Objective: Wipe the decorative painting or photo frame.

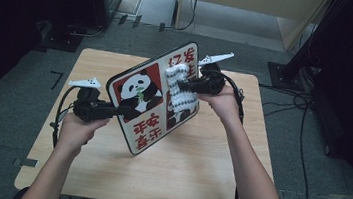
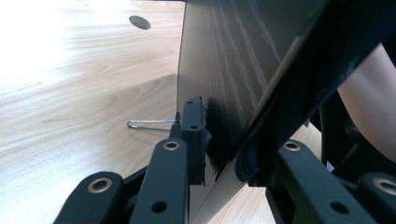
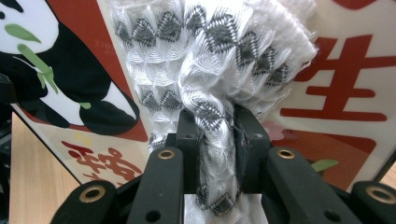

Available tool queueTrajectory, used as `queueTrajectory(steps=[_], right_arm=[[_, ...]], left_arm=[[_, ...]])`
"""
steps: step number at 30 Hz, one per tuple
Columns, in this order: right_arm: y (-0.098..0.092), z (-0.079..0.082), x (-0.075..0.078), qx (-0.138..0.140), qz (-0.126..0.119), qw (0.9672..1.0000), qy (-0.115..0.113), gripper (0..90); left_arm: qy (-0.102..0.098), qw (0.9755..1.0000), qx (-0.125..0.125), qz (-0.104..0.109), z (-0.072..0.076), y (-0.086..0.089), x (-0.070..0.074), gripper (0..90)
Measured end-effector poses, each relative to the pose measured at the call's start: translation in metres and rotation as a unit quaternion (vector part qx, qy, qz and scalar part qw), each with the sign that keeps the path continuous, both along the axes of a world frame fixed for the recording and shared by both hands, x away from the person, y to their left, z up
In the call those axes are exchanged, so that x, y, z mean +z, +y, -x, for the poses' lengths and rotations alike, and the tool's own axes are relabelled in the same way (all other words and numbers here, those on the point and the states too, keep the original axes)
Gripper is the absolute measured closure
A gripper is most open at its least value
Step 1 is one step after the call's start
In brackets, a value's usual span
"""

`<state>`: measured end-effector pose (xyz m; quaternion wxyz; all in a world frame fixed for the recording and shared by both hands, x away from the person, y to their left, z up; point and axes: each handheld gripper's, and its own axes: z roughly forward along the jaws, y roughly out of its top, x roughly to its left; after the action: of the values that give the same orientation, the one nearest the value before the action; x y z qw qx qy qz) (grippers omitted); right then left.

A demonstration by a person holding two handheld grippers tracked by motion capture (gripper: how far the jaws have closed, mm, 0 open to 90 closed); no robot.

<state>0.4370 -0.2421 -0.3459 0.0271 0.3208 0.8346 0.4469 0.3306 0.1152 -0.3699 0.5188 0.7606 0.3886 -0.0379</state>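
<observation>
The left gripper (image 1: 122, 109) clamps the left edge of a rectangular panda-printed red-and-white board (image 1: 139, 106), tilted above the light wooden table (image 1: 197, 167). The right gripper (image 1: 182, 85) pinches a white-and-grey woven cloth (image 1: 179, 96), apparently pressed against the board's face.

— What sort of place is this?
— A lab or recording studio, by the look of it. A small wooden tabletop (image 1: 195, 182) stands alone on grey carpet (image 1: 7, 110).
— What else points that way?
— Cables (image 1: 306, 139) trail across the floor, black stand bases (image 1: 280, 73) sit nearby, and dark drapes (image 1: 2, 19) hang at both sides.
</observation>
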Motion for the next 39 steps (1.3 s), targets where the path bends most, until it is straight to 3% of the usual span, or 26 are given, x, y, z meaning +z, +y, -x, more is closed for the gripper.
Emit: queueTrajectory(steps=[39], right_arm=[[-0.004, 0.007, -0.03, -0.007, 0.017, 0.9997, 0.017, 75.1]], left_arm=[[0.001, 1.0, -0.004, -0.002, -0.001, 0.0, 0.001, 75.3]])
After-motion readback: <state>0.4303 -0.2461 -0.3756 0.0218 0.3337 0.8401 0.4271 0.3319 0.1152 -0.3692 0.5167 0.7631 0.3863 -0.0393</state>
